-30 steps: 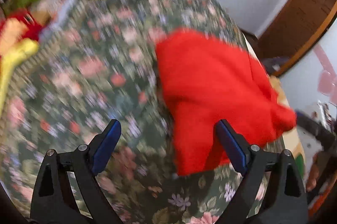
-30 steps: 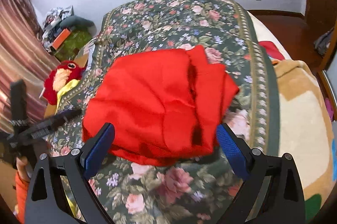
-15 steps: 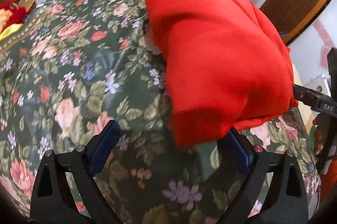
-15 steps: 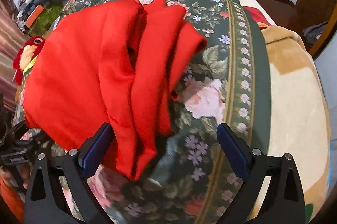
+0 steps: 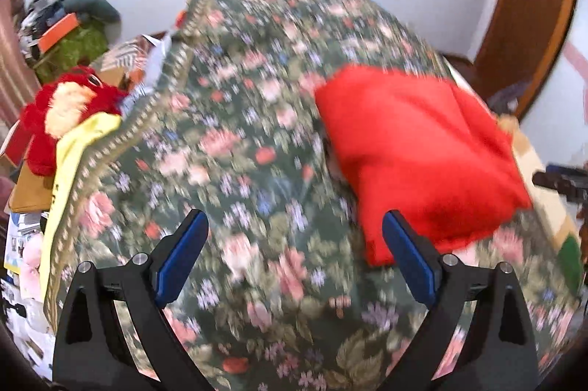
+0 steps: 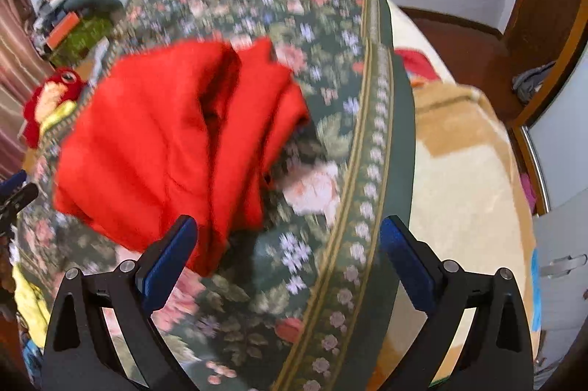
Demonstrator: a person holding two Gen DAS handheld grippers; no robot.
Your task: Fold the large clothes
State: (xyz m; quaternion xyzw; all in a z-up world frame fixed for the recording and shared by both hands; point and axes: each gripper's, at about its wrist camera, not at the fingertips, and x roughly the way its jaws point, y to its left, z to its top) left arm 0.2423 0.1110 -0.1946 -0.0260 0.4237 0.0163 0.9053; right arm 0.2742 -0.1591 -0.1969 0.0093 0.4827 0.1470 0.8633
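Folded red garment (image 5: 415,148) lying on a dark green floral bedspread (image 5: 235,148), left gripper (image 5: 296,257) spread wide and empty above the bedspread, right gripper (image 6: 288,262) likewise spread and empty near the garment's edge, red plush toy (image 5: 62,111) beside the bed, both views blurred.

Even indoor light, heavy motion blur, fisheye bending and dark corners
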